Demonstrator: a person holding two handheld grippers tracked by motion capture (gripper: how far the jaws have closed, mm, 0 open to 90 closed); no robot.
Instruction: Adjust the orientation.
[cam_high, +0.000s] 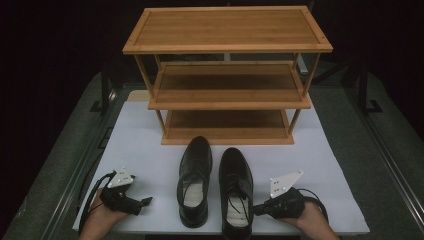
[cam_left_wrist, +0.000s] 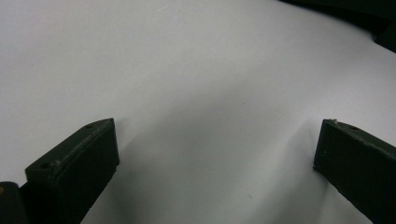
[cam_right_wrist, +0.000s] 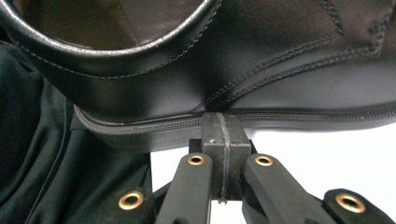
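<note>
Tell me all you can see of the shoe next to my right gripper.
The right shoe is a black, glossy, leather-looking lace-up with a pale insole, stitched seams and a ridged welt along its sole. It stands upright on the white sheet, toe toward the wooden rack, beside the other shoe. The right gripper, fingers together, has its tip at the shoe's sole edge.

Wooden rack (cam_high: 227, 75) (three shelves), white table (cam_high: 140, 145), seemingly dark room

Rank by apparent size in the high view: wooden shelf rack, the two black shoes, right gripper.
1. Wooden shelf rack, largest by far.
2. Left shoe and right shoe: they look alike, and the right one's heel is cut off by the frame edge, so no ranking.
3. Right gripper, smallest.
</note>
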